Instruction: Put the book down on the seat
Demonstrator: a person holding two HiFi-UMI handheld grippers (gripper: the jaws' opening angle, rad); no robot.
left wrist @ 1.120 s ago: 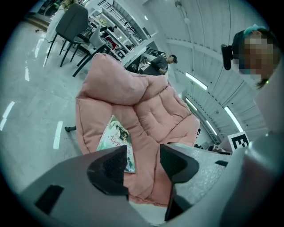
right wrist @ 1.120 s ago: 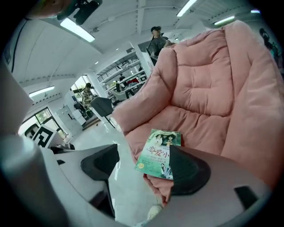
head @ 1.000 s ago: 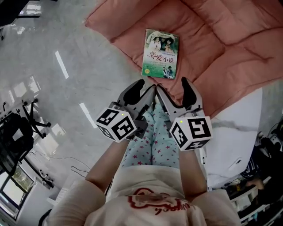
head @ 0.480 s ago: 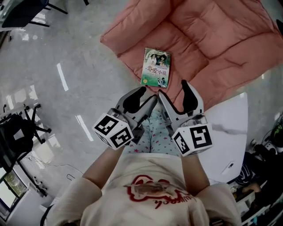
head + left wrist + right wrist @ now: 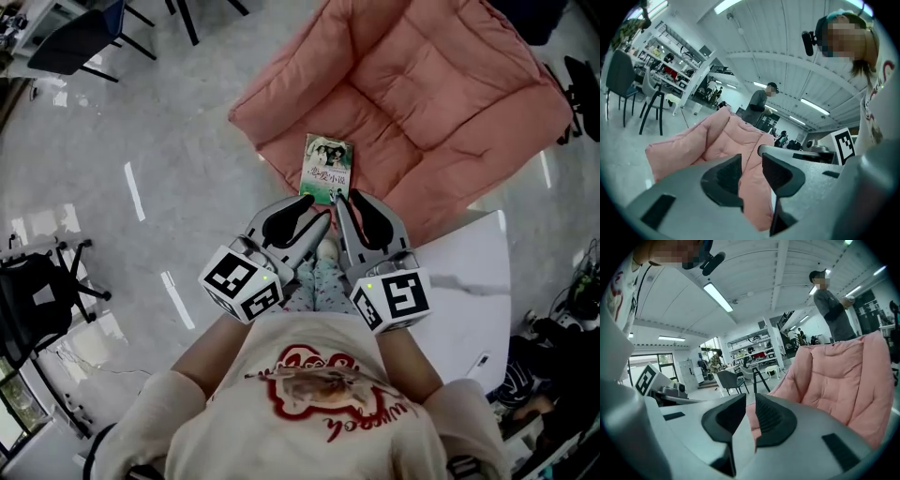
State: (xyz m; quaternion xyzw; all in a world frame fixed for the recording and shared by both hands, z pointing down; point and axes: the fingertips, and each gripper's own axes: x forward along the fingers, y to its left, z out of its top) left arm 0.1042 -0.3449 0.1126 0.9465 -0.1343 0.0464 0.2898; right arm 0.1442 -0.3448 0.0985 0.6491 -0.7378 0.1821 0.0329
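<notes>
The book (image 5: 327,169), with a green photo cover, lies flat on the front edge of the pink padded seat (image 5: 412,84). Both grippers hang side by side above the floor, just short of the book and apart from it. My left gripper (image 5: 319,208) has just been closing; its jaws still stand apart, and only the pink seat (image 5: 722,136) shows through the left gripper's (image 5: 751,161) gap. My right gripper (image 5: 350,197) has also been closing. The right gripper's (image 5: 751,401) jaws keep a narrow slit with nothing in it, and the seat (image 5: 843,376) rises behind.
A white tabletop (image 5: 469,281) lies right of my arms. Dark chairs (image 5: 84,37) stand at the upper left and a black chair (image 5: 37,291) at the left. A person (image 5: 829,310) stands behind the seat. The floor is glossy grey.
Both grippers have risen with the head camera, so the book and seat look smaller and farther below. Both pairs of jaws have narrowed, the right pair much more.
</notes>
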